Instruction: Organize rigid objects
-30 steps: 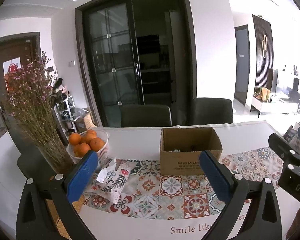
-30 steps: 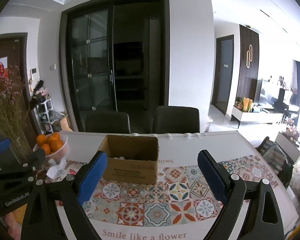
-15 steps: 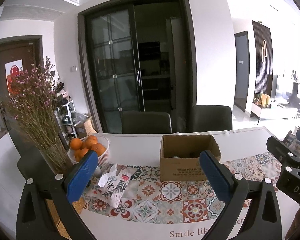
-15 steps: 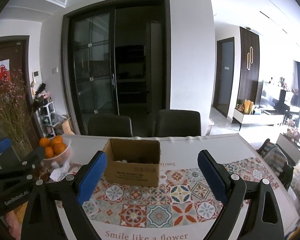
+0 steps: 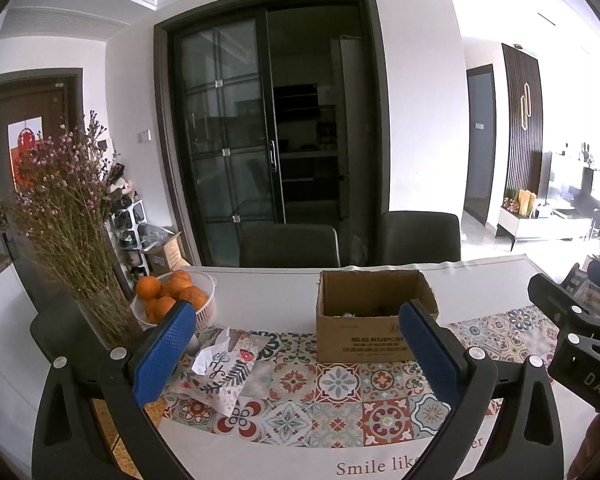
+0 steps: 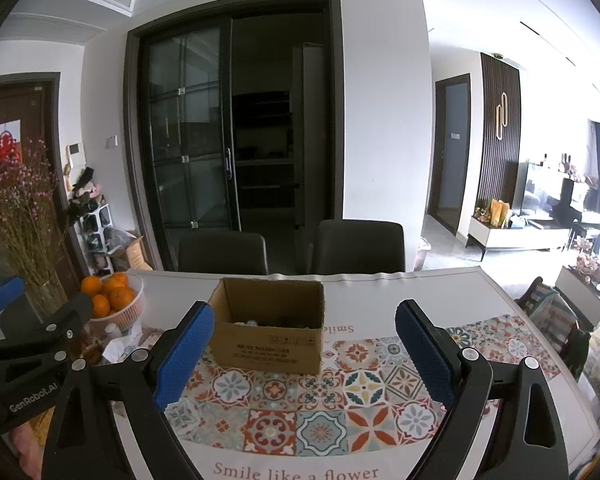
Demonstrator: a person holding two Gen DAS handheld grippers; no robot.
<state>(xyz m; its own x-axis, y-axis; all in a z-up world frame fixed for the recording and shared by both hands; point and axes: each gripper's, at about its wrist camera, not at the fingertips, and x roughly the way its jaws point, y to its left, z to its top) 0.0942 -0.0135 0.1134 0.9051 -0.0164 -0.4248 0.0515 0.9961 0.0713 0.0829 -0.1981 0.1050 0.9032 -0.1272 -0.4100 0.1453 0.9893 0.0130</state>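
Both blue-padded tools, left tool (image 5: 296, 354) and right tool (image 6: 304, 352), hang spread and empty above the tiled surface's (image 6: 320, 416) near edge. Beyond them, mid-surface, an open brown cardboard box (image 6: 270, 326) holds small items, too dim to identify. Both stand slightly higher than a second ago. Nothing loose lies outside; whether sorting is starting or finished stays unclear.

Open room: we see bare patterned surface (image 6: 320, 412) in front of the cardboard box (image 6: 270, 330) and to its right.
Box top: open, nothing above it.
Left side: crowded by the fruit basket (image 5: 204, 294), flower vase (image 5: 100, 312) and tissue pack (image 5: 220, 368).
Far edge: two chairs (image 6: 224, 252) behind the box.
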